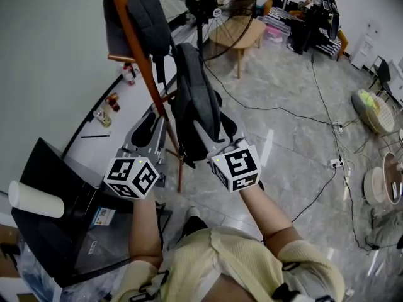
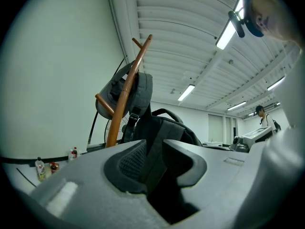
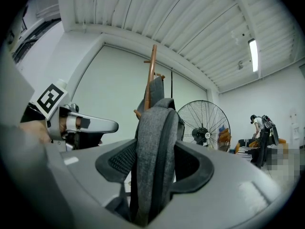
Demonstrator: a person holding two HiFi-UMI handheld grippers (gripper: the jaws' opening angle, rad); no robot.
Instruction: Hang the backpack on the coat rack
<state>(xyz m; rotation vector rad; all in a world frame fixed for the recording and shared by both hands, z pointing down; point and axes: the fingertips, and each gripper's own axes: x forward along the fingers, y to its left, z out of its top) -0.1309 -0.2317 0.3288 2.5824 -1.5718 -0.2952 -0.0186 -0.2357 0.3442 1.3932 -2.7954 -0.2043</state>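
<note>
Quick status on hanging the backpack [image 1: 192, 102]: it's hanging upright right against the coat rack [image 1: 158, 96], just to the right of the wooden pole from where I'm standing. Its long axis runs down almost parallel to the pole. One grey padded strap [image 2: 138, 87] looks like it's draped over the top of the pole by the upper pegs, though I can't tell for sure that it's properly hooked.

My left gripper [image 2: 153, 159] is closed fairly narrow on a thin black webbing strap [image 2: 157, 137] that runs up to the pack, and both pads sit against it. My right gripper [image 3: 152, 166] is as wide open as I've had it. The other padded shoulder strap [image 3: 153, 128] stands on edge between its jaws. It leans on the left pad, with what looks like a sliver of gap on the other side, so I'd call that one let go rather than held.

What matters for the next move is that the pack sits straight ahead of both grippers and rises above them, toward the top of the rack. The left one is closer to the pole and the right one is closer to the pack body. My guess is the weight is mostly on the rack, so backing the right gripper straight off the strap should be safe. The worry is the pack sliding off the peg once the left one lets go too.
</note>
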